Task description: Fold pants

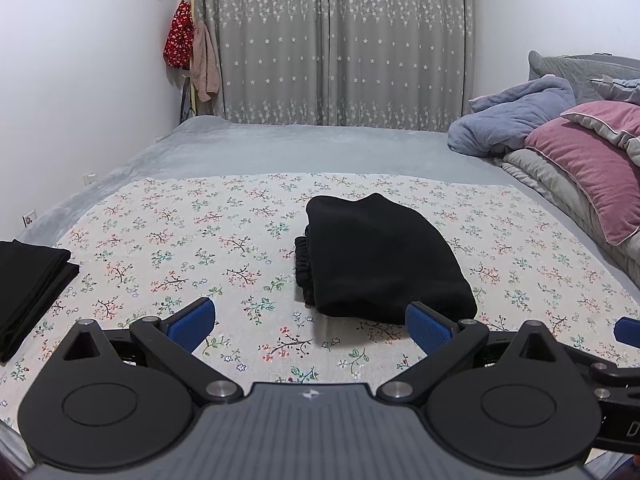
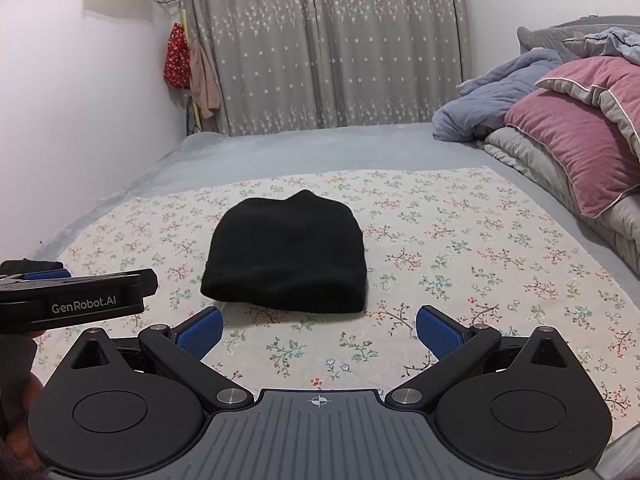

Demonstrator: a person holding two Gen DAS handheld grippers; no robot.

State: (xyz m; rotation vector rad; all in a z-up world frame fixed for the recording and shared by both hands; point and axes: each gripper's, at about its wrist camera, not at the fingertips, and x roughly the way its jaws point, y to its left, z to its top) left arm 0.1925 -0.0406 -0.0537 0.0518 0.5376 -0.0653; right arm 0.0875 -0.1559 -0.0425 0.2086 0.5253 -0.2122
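bed (image 2: 280, 148) w/ floral cloth (image 2: 460, 240), folded pants (image 2: 286, 256) atop.

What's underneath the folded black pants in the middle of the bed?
The folded black pants lie on a floral cloth, which is spread over the grey bed cover. The patch of cloth directly under the pants is covered, so anything there cannot be seen.

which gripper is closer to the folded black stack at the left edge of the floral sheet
Left. The left gripper hovers open, with the black stack just off its left side. The right gripper, also open, faces the folded black pants, farther from the stack.
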